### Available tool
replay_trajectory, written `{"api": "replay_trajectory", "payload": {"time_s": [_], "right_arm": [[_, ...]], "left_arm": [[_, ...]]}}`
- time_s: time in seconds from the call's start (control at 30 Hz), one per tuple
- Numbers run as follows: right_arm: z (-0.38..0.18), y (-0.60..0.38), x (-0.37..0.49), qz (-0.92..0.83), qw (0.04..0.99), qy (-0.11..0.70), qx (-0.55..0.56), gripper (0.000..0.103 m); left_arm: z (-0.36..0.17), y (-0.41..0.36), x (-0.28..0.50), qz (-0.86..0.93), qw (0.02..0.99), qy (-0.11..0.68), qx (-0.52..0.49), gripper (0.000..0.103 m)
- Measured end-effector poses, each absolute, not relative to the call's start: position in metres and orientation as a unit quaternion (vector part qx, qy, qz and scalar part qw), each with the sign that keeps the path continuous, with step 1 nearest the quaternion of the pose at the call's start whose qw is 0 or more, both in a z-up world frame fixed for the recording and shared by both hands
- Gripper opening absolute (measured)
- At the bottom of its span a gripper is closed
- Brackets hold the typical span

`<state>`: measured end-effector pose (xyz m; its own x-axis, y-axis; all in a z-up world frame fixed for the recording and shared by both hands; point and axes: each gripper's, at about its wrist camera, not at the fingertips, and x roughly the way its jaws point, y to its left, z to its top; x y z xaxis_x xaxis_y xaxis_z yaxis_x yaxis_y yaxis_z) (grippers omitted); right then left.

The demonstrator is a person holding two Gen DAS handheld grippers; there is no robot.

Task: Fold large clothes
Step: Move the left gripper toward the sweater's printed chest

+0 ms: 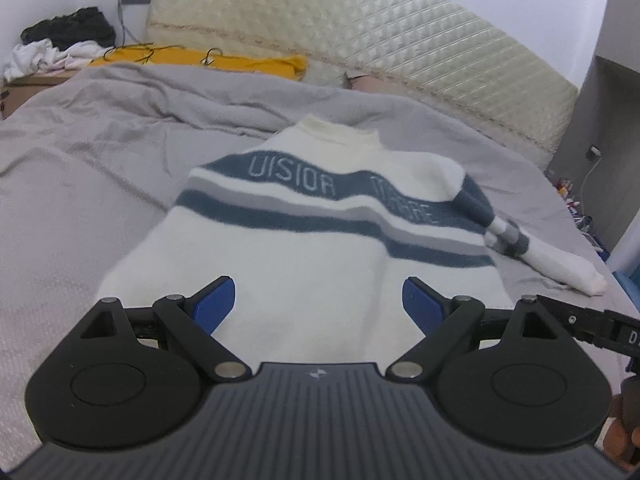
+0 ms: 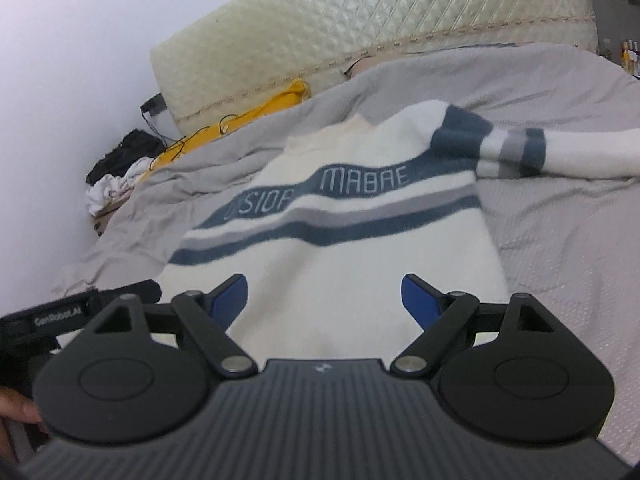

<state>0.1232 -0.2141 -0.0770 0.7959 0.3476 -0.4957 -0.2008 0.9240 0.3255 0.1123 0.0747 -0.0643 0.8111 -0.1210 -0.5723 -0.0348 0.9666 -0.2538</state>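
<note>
The sweater (image 1: 304, 248) lies flat on the bed (image 1: 80, 184). Both the left gripper (image 1: 319, 300) and the right gripper (image 2: 324, 300) hover wide apart, holding nothing.

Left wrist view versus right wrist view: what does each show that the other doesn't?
Only the left wrist view shows the sleeve's cuff end lying on the bedspread, and cluttered shelves beside the bed. Only the right wrist view shows the whole word MABAE on the blue stripe, plus a fingertip at the lower left. Both share the sweater lying flat, the quilted headboard, the yellow cloth, the clothes pile, and open jaws above the hem: left gripper, right gripper.
</note>
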Motion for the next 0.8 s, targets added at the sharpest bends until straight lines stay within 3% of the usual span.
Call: {"api": "replay_trajectory", "payload": {"time_s": [0.43, 0.8], "right_arm": [[-0.109, -0.214, 0.137, 0.149, 0.928, 0.313, 0.136, 0.085], [-0.122, -0.209, 0.166, 0.159, 0.922, 0.317, 0.153, 0.085]], "left_arm": [[-0.069, 0.098, 0.157, 0.038, 0.934, 0.338, -0.109, 0.093], [-0.068, 0.175, 0.255, 0.060, 0.903, 0.383, -0.185, 0.093]]}}
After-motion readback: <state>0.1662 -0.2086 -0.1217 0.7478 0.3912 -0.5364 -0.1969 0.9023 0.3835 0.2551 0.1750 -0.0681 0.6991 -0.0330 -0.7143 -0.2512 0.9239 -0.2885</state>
